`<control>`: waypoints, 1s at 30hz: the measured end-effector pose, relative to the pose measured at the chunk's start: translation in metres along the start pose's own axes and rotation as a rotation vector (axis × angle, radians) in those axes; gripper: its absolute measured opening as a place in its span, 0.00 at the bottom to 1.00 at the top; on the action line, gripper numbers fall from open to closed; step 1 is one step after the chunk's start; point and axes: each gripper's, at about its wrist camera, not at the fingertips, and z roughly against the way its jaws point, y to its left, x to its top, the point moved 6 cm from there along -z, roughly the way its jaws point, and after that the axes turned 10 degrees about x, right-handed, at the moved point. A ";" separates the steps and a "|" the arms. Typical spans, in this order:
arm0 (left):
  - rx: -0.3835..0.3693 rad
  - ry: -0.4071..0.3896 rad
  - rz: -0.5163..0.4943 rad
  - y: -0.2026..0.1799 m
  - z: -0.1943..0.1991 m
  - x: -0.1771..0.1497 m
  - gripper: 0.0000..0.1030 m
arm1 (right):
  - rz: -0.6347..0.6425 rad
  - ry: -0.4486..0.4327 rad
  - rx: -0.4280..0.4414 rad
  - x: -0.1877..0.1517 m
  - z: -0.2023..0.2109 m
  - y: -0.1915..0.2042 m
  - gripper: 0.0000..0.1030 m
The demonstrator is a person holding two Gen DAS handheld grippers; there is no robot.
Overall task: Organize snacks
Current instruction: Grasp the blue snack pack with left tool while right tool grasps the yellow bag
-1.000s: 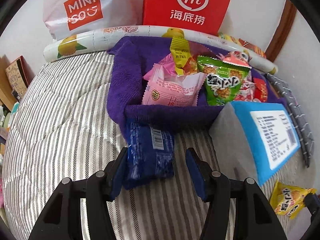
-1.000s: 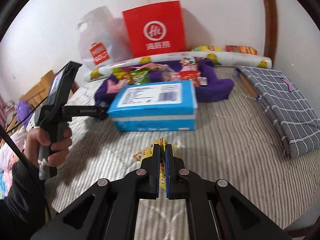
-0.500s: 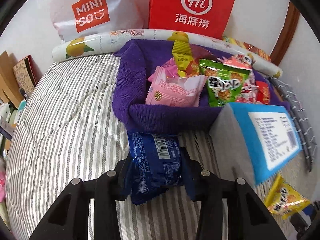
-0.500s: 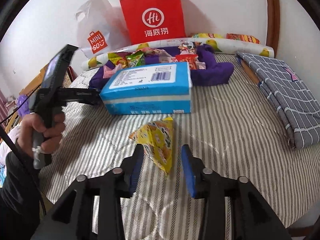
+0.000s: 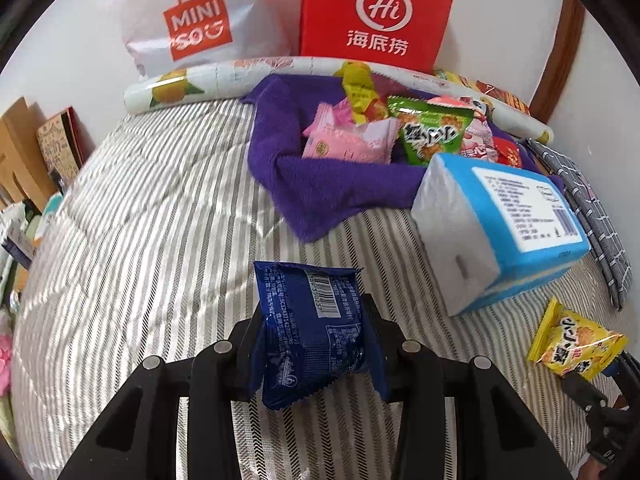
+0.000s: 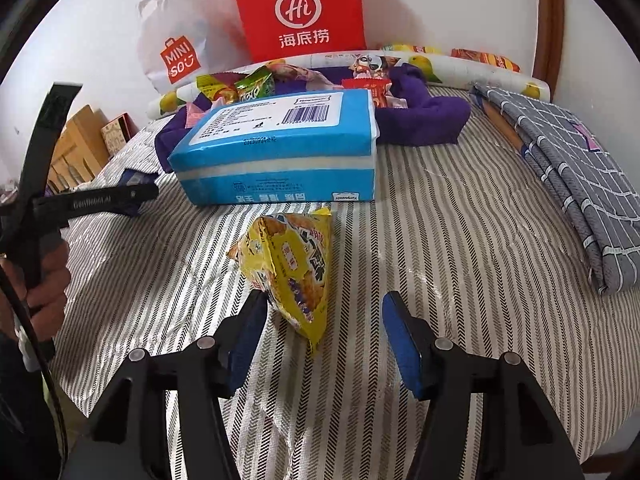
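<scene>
Left hand-held gripper (image 5: 316,344) clamping blue snack packet (image 5: 310,330); right hand-held gripper (image 6: 324,340) spread around yellow one (image 6: 290,268)

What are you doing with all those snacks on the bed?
A person is sorting snacks with a gripper tool in each hand. The left gripper is shut on a dark blue snack packet, holding it above the striped bed cover. The right gripper is open, and a yellow snack packet sits on the bed between its fingers, not squeezed. Other snacks are piled on a purple towel behind a blue tissue pack.
</scene>
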 end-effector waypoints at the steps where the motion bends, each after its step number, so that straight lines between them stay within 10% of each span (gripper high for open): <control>1: 0.000 -0.016 0.001 0.000 0.001 0.000 0.38 | -0.007 -0.001 0.005 0.000 0.000 -0.001 0.58; 30: -0.003 -0.043 -0.001 -0.001 0.001 -0.001 0.39 | 0.050 0.003 0.001 0.031 -0.034 0.011 0.61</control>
